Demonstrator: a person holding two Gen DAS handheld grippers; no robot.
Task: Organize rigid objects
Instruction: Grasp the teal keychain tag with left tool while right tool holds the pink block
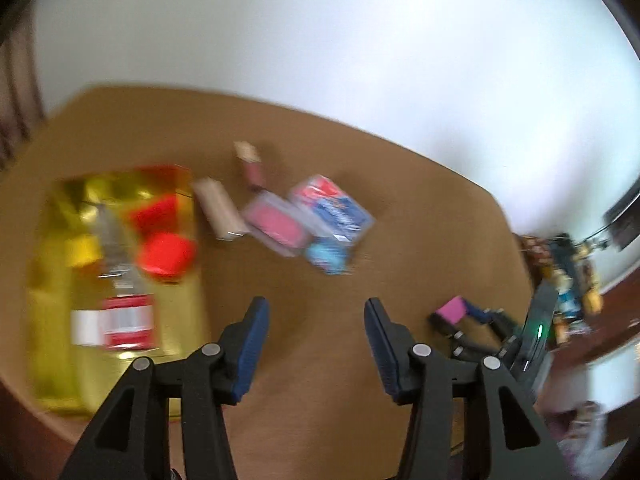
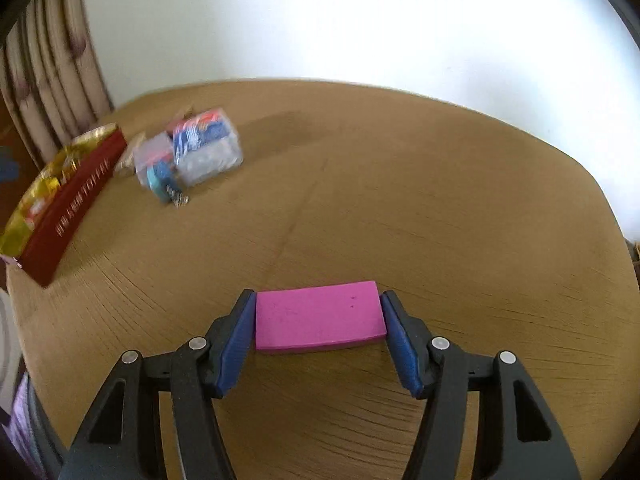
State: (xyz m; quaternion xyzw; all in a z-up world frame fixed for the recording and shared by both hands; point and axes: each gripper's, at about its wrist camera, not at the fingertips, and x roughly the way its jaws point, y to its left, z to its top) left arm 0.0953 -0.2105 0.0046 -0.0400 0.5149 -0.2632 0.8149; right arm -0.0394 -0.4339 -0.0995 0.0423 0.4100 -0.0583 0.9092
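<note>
My right gripper (image 2: 318, 320) is clamping the pink block (image 2: 319, 315) between both pads, low over the table (image 2: 440, 208), near its front edge. My left gripper (image 1: 316, 332) is hanging wide apart with nothing in it, over bare wood.

The gold-lined tray (image 1: 60, 320) is sitting at the table's left edge, red outer wall facing right. It is holding a red round piece (image 1: 166, 256), a red-and-white pack (image 1: 128, 322) and some blurred bits I can't identify.

Just right of the tray, a loose cluster is lying: beige box (image 1: 220, 210), pink case (image 1: 276, 226), blue-red pack (image 1: 332, 208), teal item (image 1: 326, 258).

Open wood is stretching from the cluster to the right and front edges. A white wall (image 2: 360, 20) is behind, and a curtain (image 2: 52, 68) at far left.
</note>
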